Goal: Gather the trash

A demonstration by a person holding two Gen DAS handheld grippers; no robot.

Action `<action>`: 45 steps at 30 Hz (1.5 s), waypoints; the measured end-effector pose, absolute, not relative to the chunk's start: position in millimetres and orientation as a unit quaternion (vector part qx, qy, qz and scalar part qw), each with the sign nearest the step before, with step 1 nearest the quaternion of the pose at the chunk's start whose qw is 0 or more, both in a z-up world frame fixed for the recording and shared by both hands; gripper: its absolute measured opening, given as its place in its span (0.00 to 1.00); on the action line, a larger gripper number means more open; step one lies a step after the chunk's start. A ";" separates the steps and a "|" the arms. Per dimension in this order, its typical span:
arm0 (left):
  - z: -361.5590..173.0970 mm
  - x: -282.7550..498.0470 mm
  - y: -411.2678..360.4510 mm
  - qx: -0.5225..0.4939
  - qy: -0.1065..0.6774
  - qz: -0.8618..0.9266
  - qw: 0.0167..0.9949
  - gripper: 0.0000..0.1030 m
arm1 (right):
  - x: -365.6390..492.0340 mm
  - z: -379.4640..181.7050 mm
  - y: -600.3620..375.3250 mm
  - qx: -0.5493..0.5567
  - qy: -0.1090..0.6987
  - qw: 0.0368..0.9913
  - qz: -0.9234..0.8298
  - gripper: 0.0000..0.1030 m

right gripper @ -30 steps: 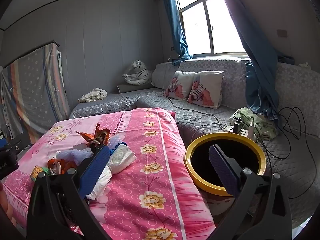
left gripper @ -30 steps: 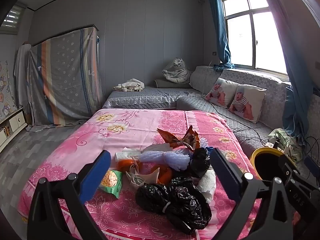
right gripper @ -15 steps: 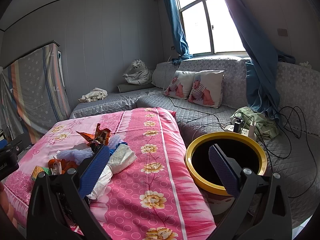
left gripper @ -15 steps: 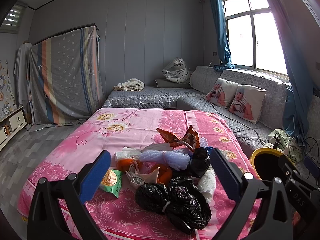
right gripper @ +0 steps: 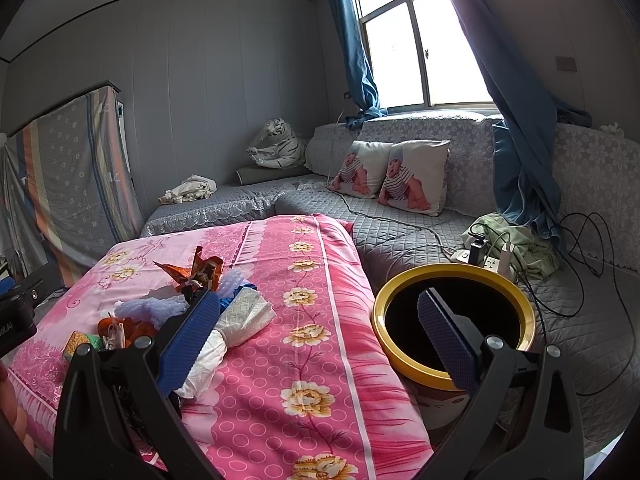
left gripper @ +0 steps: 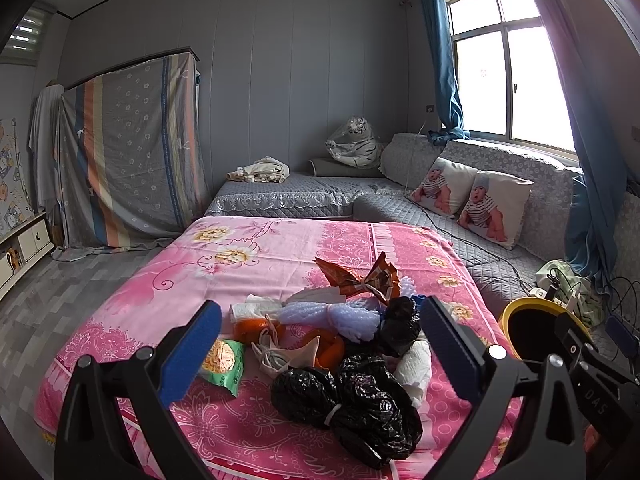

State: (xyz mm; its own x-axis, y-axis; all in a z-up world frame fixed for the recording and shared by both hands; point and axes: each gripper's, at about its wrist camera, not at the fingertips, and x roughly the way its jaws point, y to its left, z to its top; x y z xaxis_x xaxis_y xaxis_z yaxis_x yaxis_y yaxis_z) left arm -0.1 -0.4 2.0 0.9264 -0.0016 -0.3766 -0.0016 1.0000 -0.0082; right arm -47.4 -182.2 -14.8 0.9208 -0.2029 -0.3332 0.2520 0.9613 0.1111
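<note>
1. Left wrist view: the left gripper [left gripper: 320, 340] is spread wide with nothing between its blue pads, and it hangs above the near end of the pink bedspread [left gripper: 256, 256].
2. Framed between its fingers, in the lower centre of the frame, lies the trash heap. It holds a knotted black plastic bag [left gripper: 352, 396], a white paper wad [left gripper: 414, 368] touching the bag's right side, a pale bubble-wrap bundle [left gripper: 344, 316] just behind, an orange-red snack wrapper [left gripper: 360, 280] at the back, and a green packet [left gripper: 222, 364] beside the left pad.
3. At the right edge, low in the frame, the yellow-rimmed bin [left gripper: 506, 316] stands off the bed, partly hidden by the other tool.
4. Right wrist view: the right gripper [right gripper: 320, 340] is also wide open and empty. Its left pad overlaps the paper wad [right gripper: 240, 320] in the picture, but I cannot tell whether they touch. Its right pad sits in front of the bin [right gripper: 452, 272], which is right of centre and beside the bed edge.
5. Handling, as a judgement: everything looks light, soft and crushable. The black bag is probably slick film, so the tied neck or a bunched fold would hold better than the smooth belly. The wad and wrapper should take a plain pinch across the middle. Loose pieces may cling together and drag their neighbours along.
</note>
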 end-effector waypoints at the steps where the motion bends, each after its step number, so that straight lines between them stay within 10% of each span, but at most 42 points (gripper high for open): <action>1: 2.3 0.0 -0.7 -0.004 0.192 0.000 0.981 0.93 | -47.5 -14.8 -182.2 0.076 0.162 0.977 -0.116 0.92; 45: 8.5 -1.9 -0.3 -0.006 0.190 -0.002 0.982 0.93 | -49.9 -10.6 -184.0 0.080 0.156 0.978 -0.115 0.92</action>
